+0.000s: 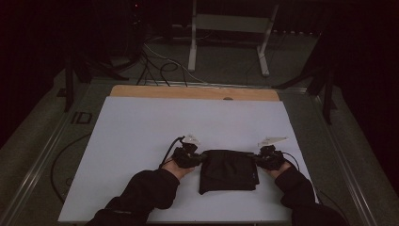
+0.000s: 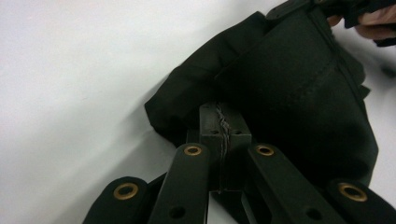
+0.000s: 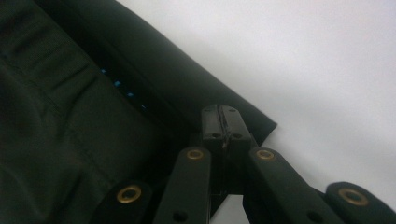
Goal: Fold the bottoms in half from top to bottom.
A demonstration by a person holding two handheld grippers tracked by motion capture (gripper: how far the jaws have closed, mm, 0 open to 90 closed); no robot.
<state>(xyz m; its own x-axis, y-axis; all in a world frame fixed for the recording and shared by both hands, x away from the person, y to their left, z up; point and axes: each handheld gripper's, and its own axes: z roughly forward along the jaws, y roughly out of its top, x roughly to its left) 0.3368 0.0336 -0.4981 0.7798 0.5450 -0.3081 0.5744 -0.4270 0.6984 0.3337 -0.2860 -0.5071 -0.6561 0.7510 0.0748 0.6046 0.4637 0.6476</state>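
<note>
high view shows the folded black fabric garment [image 1: 228,170] lying near my edge of the white table sheet [image 1: 141,141], its long axis running side to side between my tongs. my left gripper [image 1: 201,157] is clamped on its left far corner and my right gripper [image 1: 256,159] on its right far corner, both equally near. my forearms reach forward, low over the table.

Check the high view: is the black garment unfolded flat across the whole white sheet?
No, the black garment lies folded in a compact block near the front of the white sheet, between the two grippers.
</note>
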